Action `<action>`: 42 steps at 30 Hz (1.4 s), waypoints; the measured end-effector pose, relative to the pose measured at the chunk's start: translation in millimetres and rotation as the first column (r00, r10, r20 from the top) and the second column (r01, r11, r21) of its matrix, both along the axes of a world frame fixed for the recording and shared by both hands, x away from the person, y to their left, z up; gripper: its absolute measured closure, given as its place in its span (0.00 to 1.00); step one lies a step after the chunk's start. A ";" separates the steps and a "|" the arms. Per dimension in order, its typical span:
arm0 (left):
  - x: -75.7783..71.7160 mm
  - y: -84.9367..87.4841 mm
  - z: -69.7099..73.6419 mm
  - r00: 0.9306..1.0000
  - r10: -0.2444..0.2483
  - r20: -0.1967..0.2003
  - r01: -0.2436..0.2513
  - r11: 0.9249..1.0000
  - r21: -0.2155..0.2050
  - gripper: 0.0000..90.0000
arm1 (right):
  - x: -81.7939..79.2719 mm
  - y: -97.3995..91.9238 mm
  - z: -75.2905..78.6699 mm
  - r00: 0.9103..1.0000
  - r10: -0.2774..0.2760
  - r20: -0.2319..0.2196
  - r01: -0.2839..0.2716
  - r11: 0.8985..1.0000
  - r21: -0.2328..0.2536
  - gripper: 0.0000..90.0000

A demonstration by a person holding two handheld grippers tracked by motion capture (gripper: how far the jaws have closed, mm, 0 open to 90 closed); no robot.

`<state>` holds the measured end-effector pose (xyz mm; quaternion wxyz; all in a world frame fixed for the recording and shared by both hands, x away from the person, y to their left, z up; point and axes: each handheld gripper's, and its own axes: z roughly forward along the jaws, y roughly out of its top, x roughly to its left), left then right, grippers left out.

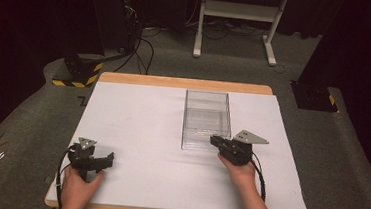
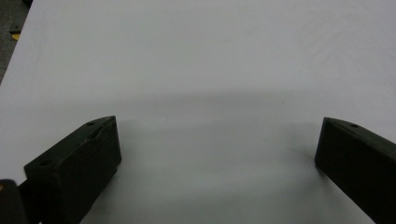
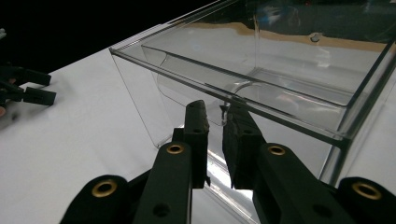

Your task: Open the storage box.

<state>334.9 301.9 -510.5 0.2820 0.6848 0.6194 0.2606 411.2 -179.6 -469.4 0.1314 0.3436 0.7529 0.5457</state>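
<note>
A clear plastic box [image 1: 206,117] stands open-topped on the white table [image 1: 141,131], right of the middle. My right gripper [image 1: 214,139] is at the box's near wall [image 3: 140,93]. Its jaws stand close together with a narrow gap [image 3: 215,109], their tips just under the wall's top rim [image 3: 280,114]. I cannot see the pads pressing on the plastic. My left gripper [image 1: 91,162] rests at the table's near left, held by a hand, with its jaws spread wide [image 2: 215,158] over bare white surface and nothing between them. It also appears far off [image 3: 28,88] in the right gripper view.
The table has a wooden edge [image 1: 185,83] at the back. Beyond it are grey carpet, a white desk frame [image 1: 238,18], cables and a stand with a yellow-black base [image 1: 78,73]. Another dark stand base [image 1: 312,97] sits at the right.
</note>
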 end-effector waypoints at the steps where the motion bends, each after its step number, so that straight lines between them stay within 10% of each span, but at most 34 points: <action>1: 0.0 0.0 0.0 1.000 0.000 0.000 0.000 1.000 0.000 0.00 | 0.0 0.0 0.0 1.000 0.000 0.000 0.000 1.000 0.000 0.90; 42: -0.1 -0.1 -0.1 1.000 0.001 0.002 -0.001 1.000 0.001 0.00 | -10.8 -11.0 -3.8 0.992 0.130 0.001 -0.130 0.991 0.038 0.91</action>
